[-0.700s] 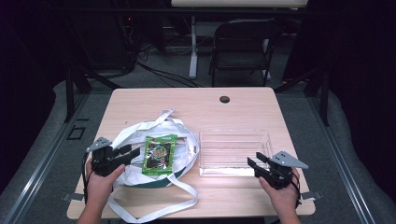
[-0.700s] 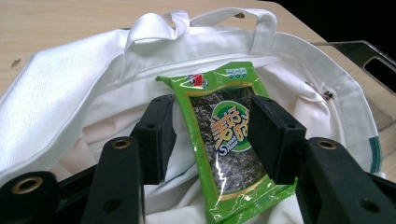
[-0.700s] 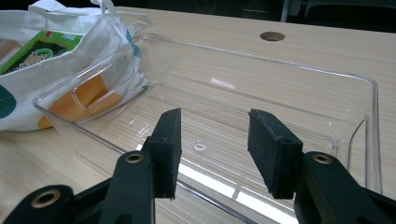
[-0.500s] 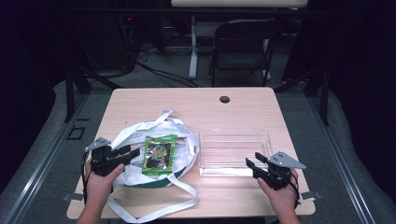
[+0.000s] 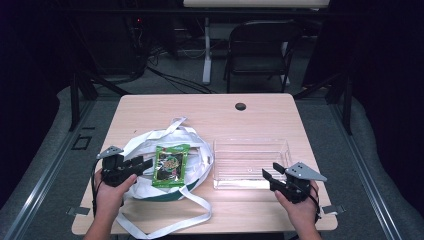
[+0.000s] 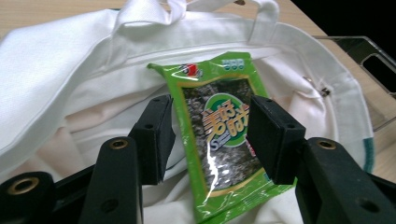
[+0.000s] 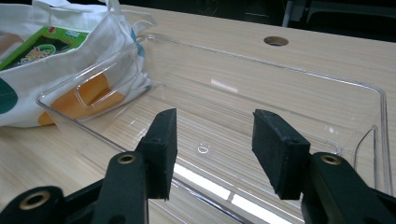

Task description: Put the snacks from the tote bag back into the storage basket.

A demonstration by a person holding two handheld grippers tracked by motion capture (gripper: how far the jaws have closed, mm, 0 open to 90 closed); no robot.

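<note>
My left gripper (image 6: 208, 140) is spread wide just short of the green snack packet (image 6: 222, 135), which lies on the white tote bag (image 6: 70, 70). I judge grasping comes next. Right of the bag, my right gripper (image 7: 210, 144) gapes before the clear tray (image 7: 289, 93).

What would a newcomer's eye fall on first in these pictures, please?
Probably the bright green snack packet, lying on the white tote bag at the table's left, with the left tongs open just beside it. Next, the empty clear plastic tray to the bag's right, the right tongs open at its near edge.
</note>
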